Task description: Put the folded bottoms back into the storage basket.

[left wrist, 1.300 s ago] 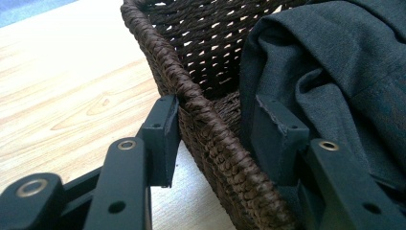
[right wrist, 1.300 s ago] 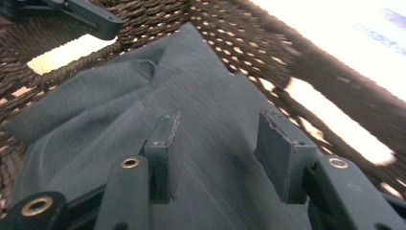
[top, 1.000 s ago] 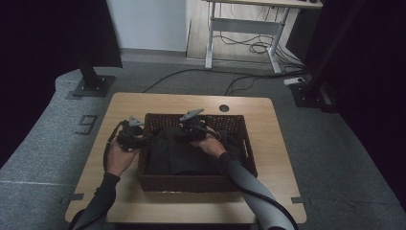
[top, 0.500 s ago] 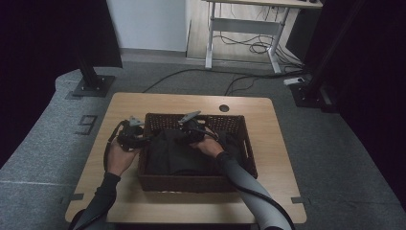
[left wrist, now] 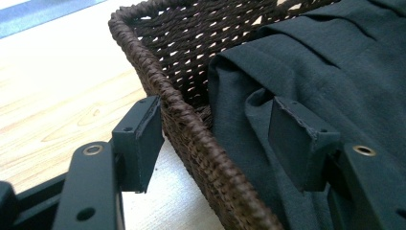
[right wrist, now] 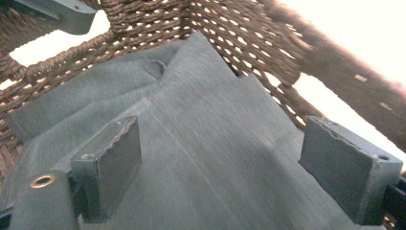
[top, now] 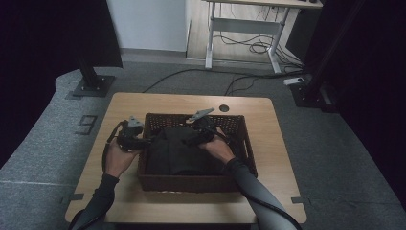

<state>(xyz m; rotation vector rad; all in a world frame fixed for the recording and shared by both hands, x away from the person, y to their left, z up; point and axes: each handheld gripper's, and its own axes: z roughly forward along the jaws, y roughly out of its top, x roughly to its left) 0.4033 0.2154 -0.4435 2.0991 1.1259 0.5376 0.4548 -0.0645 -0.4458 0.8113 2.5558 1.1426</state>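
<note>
1. A folded dark cloth (top: 184,151) is seen laid inside the basket (top: 196,181).
2. Both grippers, left (top: 143,141) and right (top: 200,139), have just been opened, nothing gripped.
3. Withdrawal appears all that is left.

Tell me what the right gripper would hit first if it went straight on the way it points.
Most likely the dark folded cloth under and ahead of the right gripper, whose open jaws have just been widening; beyond it, the wicker basket wall. Depth is unclear.
</note>
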